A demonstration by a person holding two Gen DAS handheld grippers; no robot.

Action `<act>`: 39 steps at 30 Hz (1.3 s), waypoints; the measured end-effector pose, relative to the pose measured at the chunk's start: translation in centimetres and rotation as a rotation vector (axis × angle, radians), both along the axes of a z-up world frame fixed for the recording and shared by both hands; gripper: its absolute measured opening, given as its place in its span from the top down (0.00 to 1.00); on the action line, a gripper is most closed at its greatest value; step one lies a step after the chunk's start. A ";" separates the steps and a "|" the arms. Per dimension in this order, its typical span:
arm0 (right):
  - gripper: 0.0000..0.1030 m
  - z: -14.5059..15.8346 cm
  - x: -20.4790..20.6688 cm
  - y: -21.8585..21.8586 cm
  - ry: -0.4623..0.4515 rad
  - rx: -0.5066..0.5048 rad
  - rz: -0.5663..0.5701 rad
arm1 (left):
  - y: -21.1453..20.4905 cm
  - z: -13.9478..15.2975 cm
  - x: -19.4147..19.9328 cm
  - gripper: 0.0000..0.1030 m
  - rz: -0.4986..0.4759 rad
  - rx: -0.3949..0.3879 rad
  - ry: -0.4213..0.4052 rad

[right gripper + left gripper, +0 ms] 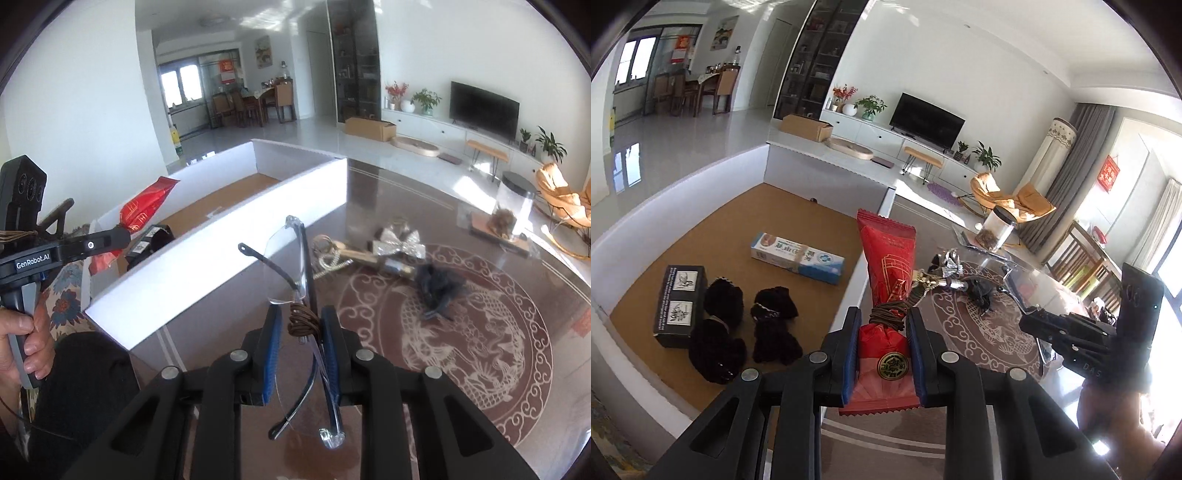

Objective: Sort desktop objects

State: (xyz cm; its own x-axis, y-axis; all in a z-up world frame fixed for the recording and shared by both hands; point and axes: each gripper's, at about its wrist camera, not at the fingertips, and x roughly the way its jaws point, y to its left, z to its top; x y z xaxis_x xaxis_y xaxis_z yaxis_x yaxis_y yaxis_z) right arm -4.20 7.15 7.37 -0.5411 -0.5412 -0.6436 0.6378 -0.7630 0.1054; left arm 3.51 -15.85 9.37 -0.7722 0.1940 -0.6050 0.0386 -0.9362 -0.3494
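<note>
My left gripper (882, 321) is shut on a red snack packet (886, 266), which stands upright between the blue pads, above the right wall of the white box. In the right wrist view the same packet (147, 205) sticks up from the left gripper (118, 236) at the far left. My right gripper (301, 325) is shut on a pair of clear glasses (286, 269), pinched at the frame and held above the table. Inside the white box (676, 188) lie a toothpaste carton (798, 258), a dark carton (679, 306) and two black fuzzy pieces (718, 332).
On the glass table with a dragon pattern (461, 332) lie a silver bow (400, 242), a beaded trinket (327, 258) and a dark crumpled piece (439, 286). A clear jar with a black lid (513, 206) stands at the far right. A person's hand (26, 332) holds the left gripper's handle.
</note>
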 end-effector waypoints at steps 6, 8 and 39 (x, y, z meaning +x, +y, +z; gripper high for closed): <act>0.78 2.4 -3.1 -12.7 0.020 -0.064 0.164 | -10.0 -1.2 -2.3 0.76 0.168 -0.019 -0.125; 0.77 1.8 -4.3 -16.6 -0.003 -0.051 0.196 | -11.7 -2.2 -3.4 0.76 0.191 -0.038 -0.181; 0.02 -11.2 -0.2 12.2 -0.131 0.141 -0.321 | 15.2 -3.1 -3.1 0.00 -0.330 -0.169 -0.099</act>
